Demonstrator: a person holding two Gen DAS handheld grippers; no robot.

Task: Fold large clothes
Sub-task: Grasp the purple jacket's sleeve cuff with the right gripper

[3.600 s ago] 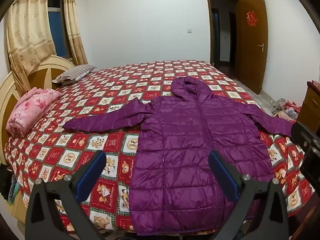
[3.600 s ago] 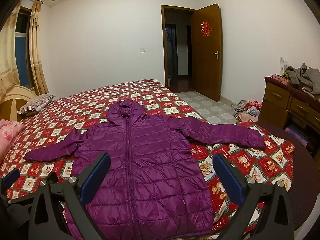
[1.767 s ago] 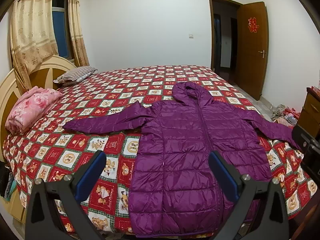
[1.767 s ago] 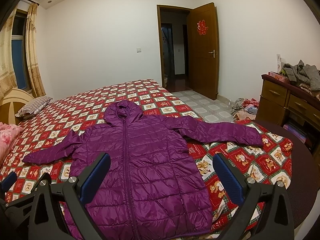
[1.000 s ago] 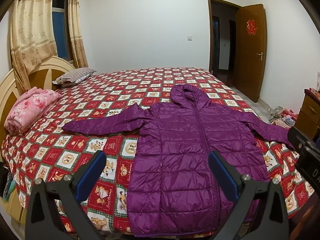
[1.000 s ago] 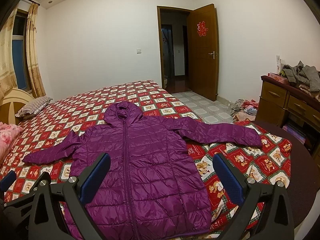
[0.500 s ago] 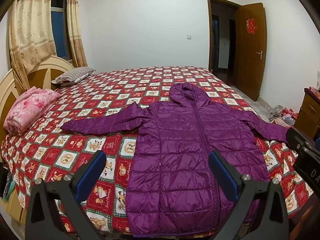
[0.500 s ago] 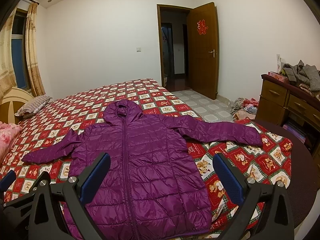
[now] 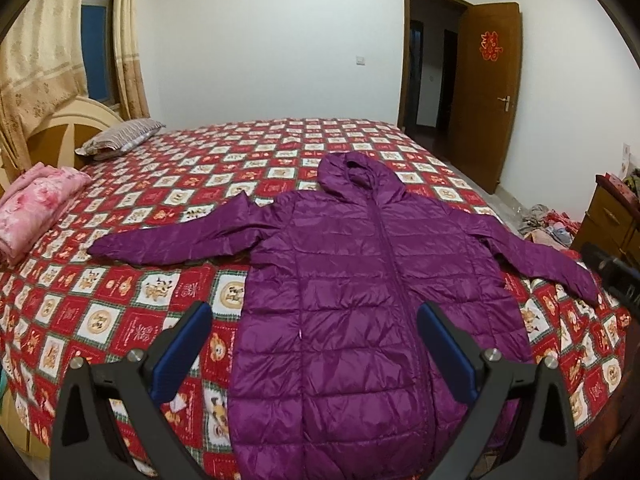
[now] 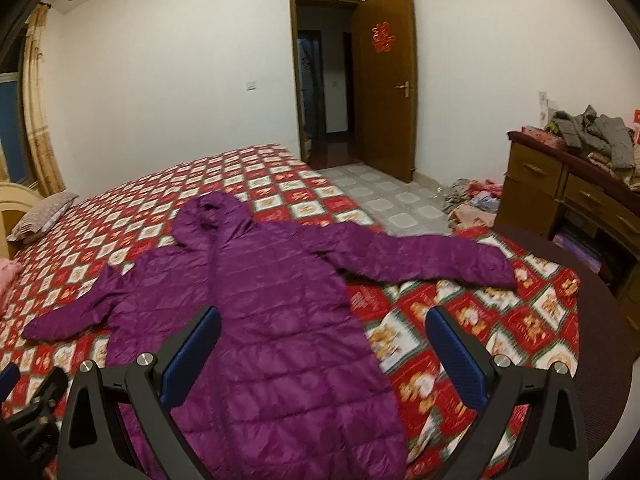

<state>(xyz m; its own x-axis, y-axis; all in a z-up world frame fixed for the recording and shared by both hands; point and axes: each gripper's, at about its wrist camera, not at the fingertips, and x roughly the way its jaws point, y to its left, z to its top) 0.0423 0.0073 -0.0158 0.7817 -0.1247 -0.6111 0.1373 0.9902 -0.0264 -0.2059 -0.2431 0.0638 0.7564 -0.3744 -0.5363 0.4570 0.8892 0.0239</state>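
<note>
A purple hooded puffer jacket (image 9: 360,280) lies flat and face up on the bed, zipped, with both sleeves spread out; it also shows in the right wrist view (image 10: 272,304). My left gripper (image 9: 314,340) is open and empty, held above the jacket's lower hem. My right gripper (image 10: 322,344) is open and empty, above the jacket's lower right side. The right sleeve cuff (image 10: 500,272) lies near the bed's right edge.
The bed (image 9: 180,184) has a red patterned cover. A folded pink blanket (image 9: 36,208) and a striped pillow (image 9: 120,136) lie at its head. A wooden dresser (image 10: 572,196) with clothes stands right. A clothes pile (image 10: 476,200) lies on the floor by the open door (image 10: 384,84).
My right gripper has swung to the right, so the jacket sits further left in its view. My left gripper has shifted slightly. The jacket has not moved.
</note>
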